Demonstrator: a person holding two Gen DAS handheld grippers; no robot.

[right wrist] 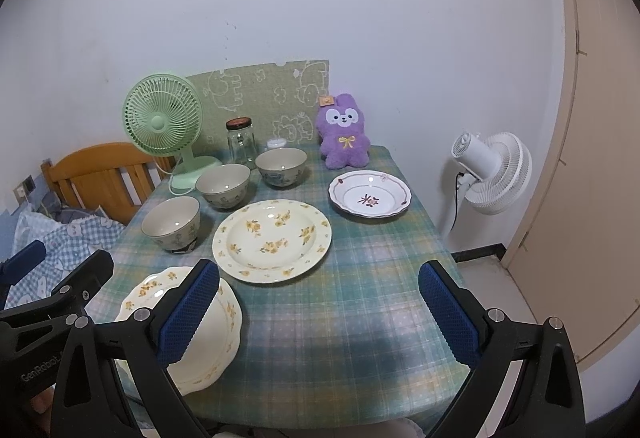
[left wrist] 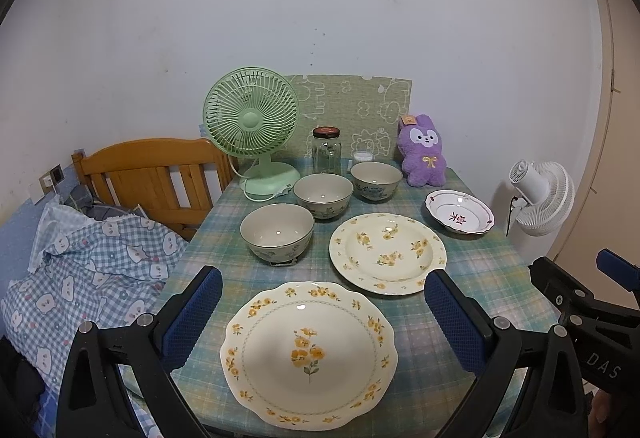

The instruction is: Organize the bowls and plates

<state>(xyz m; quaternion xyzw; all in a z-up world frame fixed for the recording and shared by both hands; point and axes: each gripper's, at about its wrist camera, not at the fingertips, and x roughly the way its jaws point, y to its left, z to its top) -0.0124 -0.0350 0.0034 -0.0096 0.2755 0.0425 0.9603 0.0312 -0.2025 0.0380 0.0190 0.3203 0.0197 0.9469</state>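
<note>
Standing on the checked table (right wrist: 340, 310): three bowls (left wrist: 277, 232) in a diagonal row at left; scalloped plate (left wrist: 308, 354) nearest, round plate (left wrist: 387, 253) behind it, small plate (left wrist: 459, 212) far right. Left gripper (left wrist: 322, 322) and right gripper (right wrist: 318, 312): jaws wide apart, holding nothing.

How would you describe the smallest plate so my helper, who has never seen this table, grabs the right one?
Start at the purple plush rabbit at the back of the checked table. Right in front of it, near the table's right edge, sits the small white plate. Unlike the two cream plates with yellow flowers, it has a dark red rim line and one red flower in the middle.
</note>
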